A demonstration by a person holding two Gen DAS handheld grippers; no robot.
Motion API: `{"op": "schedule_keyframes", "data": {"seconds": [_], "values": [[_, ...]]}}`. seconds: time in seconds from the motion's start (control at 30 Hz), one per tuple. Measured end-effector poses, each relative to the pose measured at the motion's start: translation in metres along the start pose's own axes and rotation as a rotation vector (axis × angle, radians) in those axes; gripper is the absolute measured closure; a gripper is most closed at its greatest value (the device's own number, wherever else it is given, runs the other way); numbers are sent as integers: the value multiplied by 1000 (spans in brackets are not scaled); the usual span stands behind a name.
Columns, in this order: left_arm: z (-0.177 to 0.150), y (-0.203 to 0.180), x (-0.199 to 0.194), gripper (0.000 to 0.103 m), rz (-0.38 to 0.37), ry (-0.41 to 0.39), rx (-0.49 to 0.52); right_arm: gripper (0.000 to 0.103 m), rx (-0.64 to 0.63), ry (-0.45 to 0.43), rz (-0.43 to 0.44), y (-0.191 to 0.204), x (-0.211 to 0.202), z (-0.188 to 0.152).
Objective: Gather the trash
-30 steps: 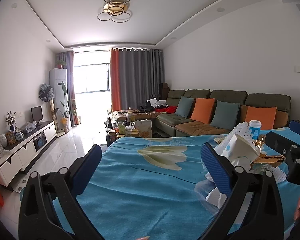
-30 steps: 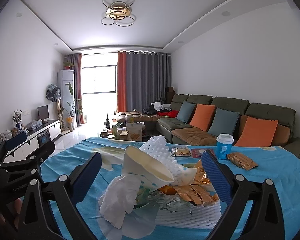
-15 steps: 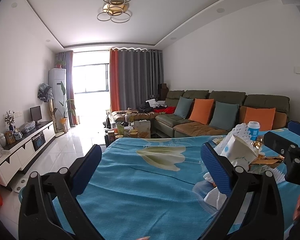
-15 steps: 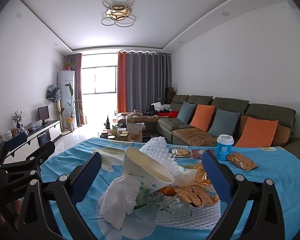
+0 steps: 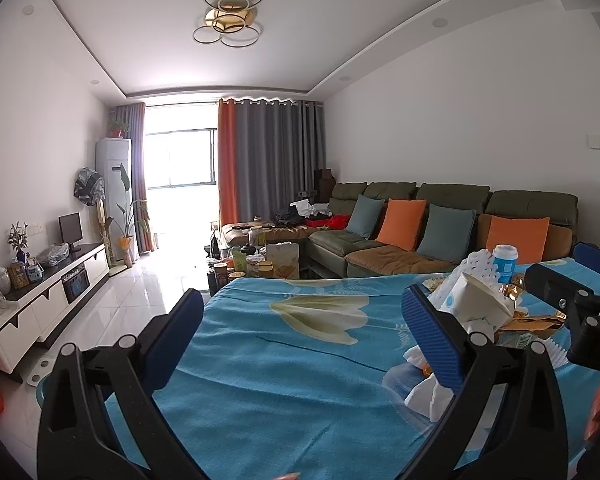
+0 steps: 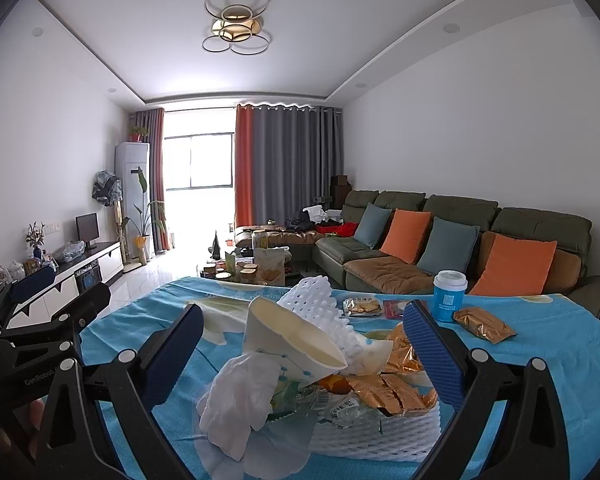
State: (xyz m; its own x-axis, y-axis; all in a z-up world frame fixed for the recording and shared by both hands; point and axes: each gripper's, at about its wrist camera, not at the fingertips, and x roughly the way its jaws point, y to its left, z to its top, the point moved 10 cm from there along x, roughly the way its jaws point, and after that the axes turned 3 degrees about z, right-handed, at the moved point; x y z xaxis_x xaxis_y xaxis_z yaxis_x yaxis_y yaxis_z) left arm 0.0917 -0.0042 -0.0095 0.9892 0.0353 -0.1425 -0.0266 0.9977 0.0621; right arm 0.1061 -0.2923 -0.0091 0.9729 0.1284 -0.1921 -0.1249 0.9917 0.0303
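Both claws hang over a worktop (image 5: 300, 380) covered with a blue cloth that has a big pale flower on it.

The left claw (image 5: 300, 336) is wide open, with only bare blue cloth between its two blue pads. The trash pile (image 5: 476, 320) sits off to its right, and the claw's right finger (image 5: 432, 340) hides part of it. The right edge of that view cuts off the rest of the pile. In the right wrist view the left claw (image 6: 56, 292) shows at the left edge, beside the worktop.

The right claw (image 6: 300, 336) is wide open too. It holds nothing. The trash pile (image 6: 320, 372) lies right in front of it, between the two fingers. On top are a tipped cream paper bowl (image 6: 296, 332) and a white foam net (image 6: 316, 308). A crumpled white tissue (image 6: 236, 396) hangs at the front. Gold wrappers (image 6: 396, 388) and a second white foam net (image 6: 376, 436) lie lower down. The small bits under the bowl are too mixed up to tell apart.

Behind the pile stands a blue paper cup (image 6: 449, 295) with a white lid, upright. A gold packet (image 6: 483, 325) lies just beside it. A small snack pack (image 6: 362, 306) lies flat near the far edge. The print on it is too small to read.

A green sofa (image 6: 460, 240) with orange and blue cushions stands past the worktop.
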Motion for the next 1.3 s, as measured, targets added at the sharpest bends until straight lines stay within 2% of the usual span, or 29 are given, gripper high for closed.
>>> {"op": "schedule_keyframes", "data": {"seconds": [1.3], "values": [[1, -3, 0, 6, -13, 7, -5, 7, 6, 1, 3, -1, 1, 0]]}}
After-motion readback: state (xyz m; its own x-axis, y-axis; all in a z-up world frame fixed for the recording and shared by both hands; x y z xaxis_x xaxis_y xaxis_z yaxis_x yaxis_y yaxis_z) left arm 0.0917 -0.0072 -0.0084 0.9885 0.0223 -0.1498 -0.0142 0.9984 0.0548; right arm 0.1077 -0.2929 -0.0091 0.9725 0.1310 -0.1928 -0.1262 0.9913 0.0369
